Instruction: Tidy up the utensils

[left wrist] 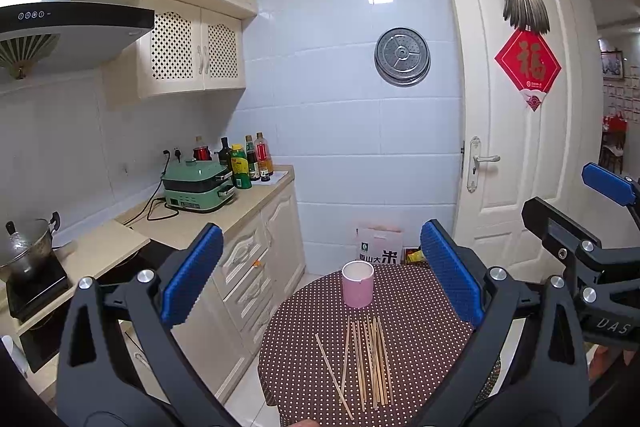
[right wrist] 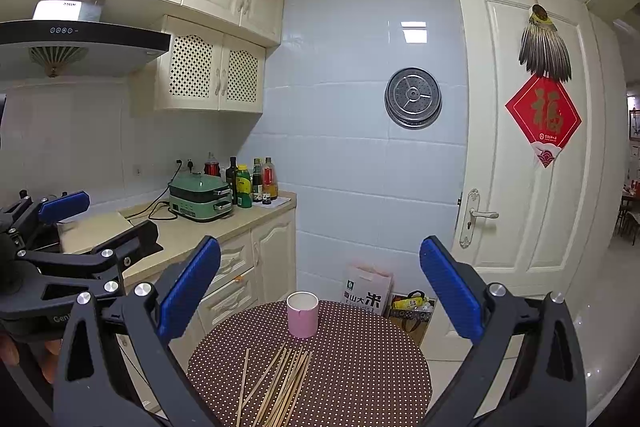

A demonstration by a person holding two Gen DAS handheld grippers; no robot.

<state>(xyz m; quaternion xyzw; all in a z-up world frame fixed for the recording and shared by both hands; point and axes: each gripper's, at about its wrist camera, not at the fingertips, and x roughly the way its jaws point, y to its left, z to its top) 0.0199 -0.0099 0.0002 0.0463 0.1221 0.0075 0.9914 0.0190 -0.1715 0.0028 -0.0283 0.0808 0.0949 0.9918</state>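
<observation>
Left gripper point(left wrist: 320, 279) hovering above round table point(left wrist: 420, 327), fingers spread wide and holding nothing, right gripper point(right wrist: 320, 291) doing likewise, chopsticks point(left wrist: 366, 363) lying loose on dotted cloth, pink cup point(left wrist: 357, 283) standing upright just beyond them.

The left tongs point(left wrist: 320, 279) hang above the near edge of the desk point(left wrist: 420, 307), blue pads spread wide with nothing between them. The right tongs point(right wrist: 320, 291) sit beside them, likewise spread wide and empty, both pointing forward.
</observation>
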